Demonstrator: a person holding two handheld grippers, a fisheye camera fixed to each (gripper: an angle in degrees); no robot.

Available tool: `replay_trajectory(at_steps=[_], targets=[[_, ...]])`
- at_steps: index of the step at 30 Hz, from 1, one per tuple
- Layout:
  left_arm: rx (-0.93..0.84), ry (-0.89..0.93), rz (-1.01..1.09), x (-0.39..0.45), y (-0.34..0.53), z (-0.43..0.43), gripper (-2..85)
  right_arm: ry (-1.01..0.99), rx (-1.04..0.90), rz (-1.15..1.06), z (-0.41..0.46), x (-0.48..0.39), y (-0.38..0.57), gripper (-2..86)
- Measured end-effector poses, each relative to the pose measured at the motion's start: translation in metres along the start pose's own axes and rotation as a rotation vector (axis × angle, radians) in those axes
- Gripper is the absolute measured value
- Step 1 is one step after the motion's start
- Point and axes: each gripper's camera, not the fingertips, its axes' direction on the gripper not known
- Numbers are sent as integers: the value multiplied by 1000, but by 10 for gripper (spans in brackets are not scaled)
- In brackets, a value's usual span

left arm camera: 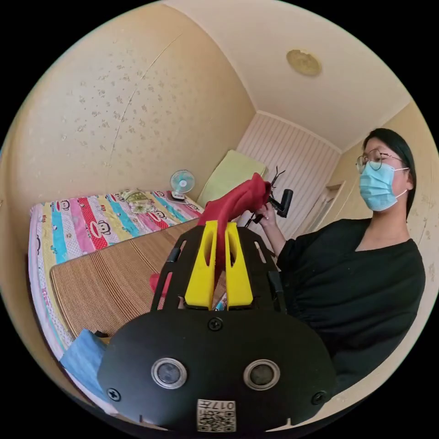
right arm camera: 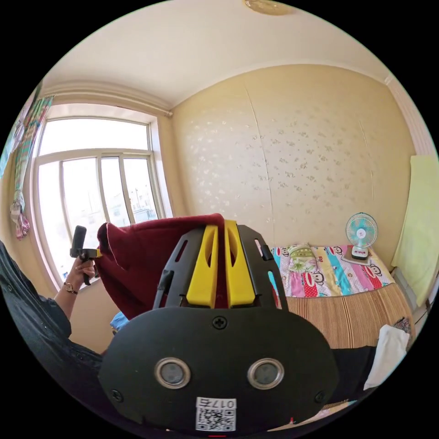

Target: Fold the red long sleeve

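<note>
The red long sleeve [left arm camera: 233,204] is held up in the air above the bed, stretched between both grippers. My left gripper [left arm camera: 218,227] has its yellow jaws shut on one edge of the cloth. The far end of the garment is bunched at my right gripper [left arm camera: 267,197], held in the person's hand. In the right gripper view, my right gripper [right arm camera: 220,226] is shut on the top edge of the red long sleeve [right arm camera: 141,256], which spans across to my left gripper [right arm camera: 93,253] in the person's other hand.
Below lies a bed with a striped bamboo mat [left arm camera: 114,274] and a cartoon-print sheet [left arm camera: 91,224]. A small fan [right arm camera: 361,235] stands at the bed's head. A person in black [left arm camera: 361,283] stands beside the bed. White cloth [right arm camera: 388,350] and blue cloth [left arm camera: 84,359] lie at the bed's edges.
</note>
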Motion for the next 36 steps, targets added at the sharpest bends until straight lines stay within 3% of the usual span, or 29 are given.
replay_trajectory(at_steps=[5, 9, 12, 16, 21, 23, 27, 30, 36], targets=[[147, 288, -101, -15, 30, 42, 1, 31, -53, 59, -49, 26, 18, 26], [146, 296, -75, -6, -19, 58, 0, 116, -98, 95, -85, 49, 12, 21], [63, 178, -108, -14, -89, 72, 1, 181, -120, 76, -89, 67, -5, 22], [-76, 42, -257, -92, -168, 108, 5, 218, -308, 45, -11, 120, -25, 30], [-232, -162, -641, -310, -209, 197, 20, 287, -605, 80, 182, 225, 6, 43], [-194, -280, -798, -396, -198, 218, 41, 329, -659, 113, 236, 254, 27, 54], [-200, -526, -878, -431, -157, 232, 53, 278, -783, 315, 280, 304, 83, 75], [-343, -603, -927, -432, -87, 257, 76, 206, -916, 381, 264, 325, 156, 94], [-573, -678, -1289, -416, 94, 260, 115, 292, -1385, 428, 195, 351, 327, 119]])
